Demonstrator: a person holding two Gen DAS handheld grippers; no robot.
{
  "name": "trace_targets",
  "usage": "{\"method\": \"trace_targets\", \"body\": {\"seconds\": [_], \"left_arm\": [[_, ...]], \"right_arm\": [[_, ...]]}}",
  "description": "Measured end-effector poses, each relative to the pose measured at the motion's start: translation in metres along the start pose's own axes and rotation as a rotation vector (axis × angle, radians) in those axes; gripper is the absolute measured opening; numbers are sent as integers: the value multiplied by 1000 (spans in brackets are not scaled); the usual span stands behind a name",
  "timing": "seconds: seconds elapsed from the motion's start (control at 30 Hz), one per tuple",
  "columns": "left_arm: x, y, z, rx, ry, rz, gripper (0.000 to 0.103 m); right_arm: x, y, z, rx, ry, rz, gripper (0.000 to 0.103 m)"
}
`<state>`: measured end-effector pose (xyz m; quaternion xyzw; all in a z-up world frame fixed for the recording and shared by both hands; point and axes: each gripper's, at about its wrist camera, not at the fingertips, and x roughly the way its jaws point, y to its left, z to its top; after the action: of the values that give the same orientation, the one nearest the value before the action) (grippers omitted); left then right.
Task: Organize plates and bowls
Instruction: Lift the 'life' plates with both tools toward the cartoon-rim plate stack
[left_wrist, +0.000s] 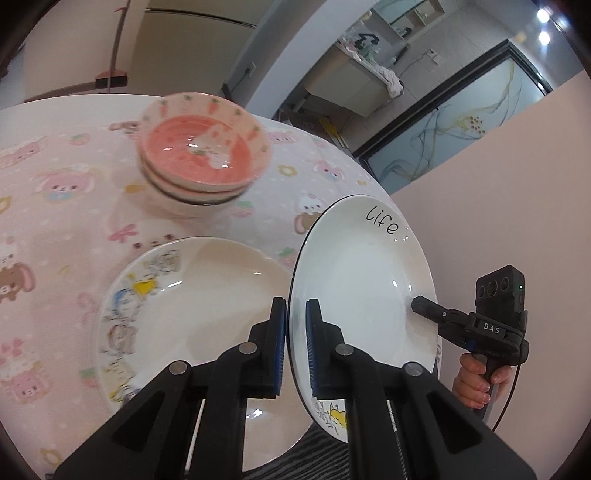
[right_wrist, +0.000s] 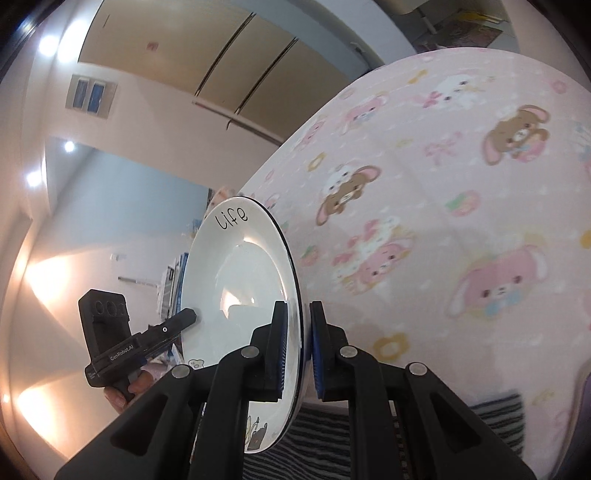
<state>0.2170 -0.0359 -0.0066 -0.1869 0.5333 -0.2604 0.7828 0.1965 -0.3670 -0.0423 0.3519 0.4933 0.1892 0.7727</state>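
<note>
Pink tablecloth (left_wrist: 74, 206) holds stacked bowls (left_wrist: 203, 158) beside another plate (left_wrist: 207, 295)

Plate held on edge above the table's near side

The lifted plate (left_wrist: 362, 280) hangs between the left gripper (left_wrist: 295, 325) and right gripper (right_wrist: 304, 343); left of it a second plate (left_wrist: 207, 295) lies on the table (left_wrist: 55, 221), stacked bowls (left_wrist: 203, 162) behind.

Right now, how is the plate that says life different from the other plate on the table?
The life plate is tilted up on its edge in the air, pinched at its rim by the left tongs and the right tongs; the cartoon plate lies flat on the table, untouched. The life plate has a thin dark rim line and handwriting; the cartoon plate shows drawings along its rim. Both are white, round and empty.
</note>
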Motion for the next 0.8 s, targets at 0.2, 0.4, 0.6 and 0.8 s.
{"method": "trace_targets", "body": {"seconds": [0.2,0.4,0.6,0.8], "left_arm": [[-33,32,-14,-40,-49,16,7],[-51,64,-27,-85,-71,22,7],[-60,87,-41,-112,-77,35,7],[-63,101,-49,-118,-76,54,7]], "right_arm": [[30,36,-7,-61,53,-25,15],[56,52,-18,-83,99,-26,15],[86,58,-26,-92,139,-51,15],[109,60,-29,-92,164,-78,15]]}}
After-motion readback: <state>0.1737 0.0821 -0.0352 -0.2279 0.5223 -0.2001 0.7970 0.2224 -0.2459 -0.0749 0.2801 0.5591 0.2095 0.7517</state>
